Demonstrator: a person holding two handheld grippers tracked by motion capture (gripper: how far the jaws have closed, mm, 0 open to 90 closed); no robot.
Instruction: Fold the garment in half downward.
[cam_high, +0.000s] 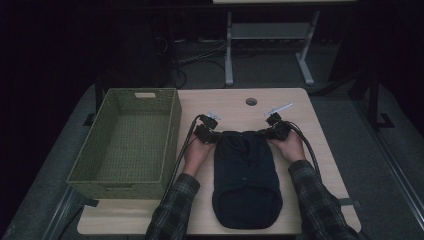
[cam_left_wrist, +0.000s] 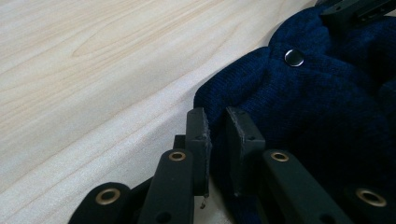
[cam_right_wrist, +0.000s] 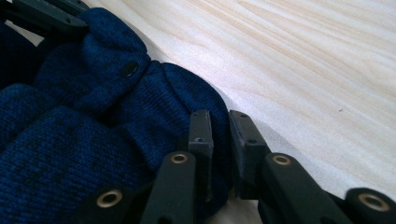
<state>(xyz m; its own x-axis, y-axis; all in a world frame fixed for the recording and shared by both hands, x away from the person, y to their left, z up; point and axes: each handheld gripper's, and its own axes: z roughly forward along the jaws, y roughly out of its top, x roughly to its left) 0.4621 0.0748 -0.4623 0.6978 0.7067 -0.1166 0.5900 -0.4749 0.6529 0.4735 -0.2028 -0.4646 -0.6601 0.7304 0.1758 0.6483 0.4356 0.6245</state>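
Observation:
A dark navy knit garment (cam_high: 245, 175) lies flat on the wooden table (cam_high: 300, 107), its long side running from the far middle toward the front edge. My left gripper (cam_high: 214, 137) sits at its far left corner, my right gripper (cam_high: 266, 135) at its far right corner. In the left gripper view the jaws (cam_left_wrist: 217, 114) stand almost together with a fold of the blue knit (cam_left_wrist: 327, 107) pinched between the pads; a metal snap (cam_left_wrist: 293, 57) shows beyond. In the right gripper view the jaws (cam_right_wrist: 219, 116) likewise pinch the garment's edge (cam_right_wrist: 70, 140), near a dark snap (cam_right_wrist: 129, 69).
An olive woven basket (cam_high: 170, 135) stands on the table's left side, close to my left forearm. A round cable hole (cam_high: 251, 101) lies near the far edge. Bare wood lies to the right of the garment. Beyond the table stands a grey desk frame (cam_high: 229, 55).

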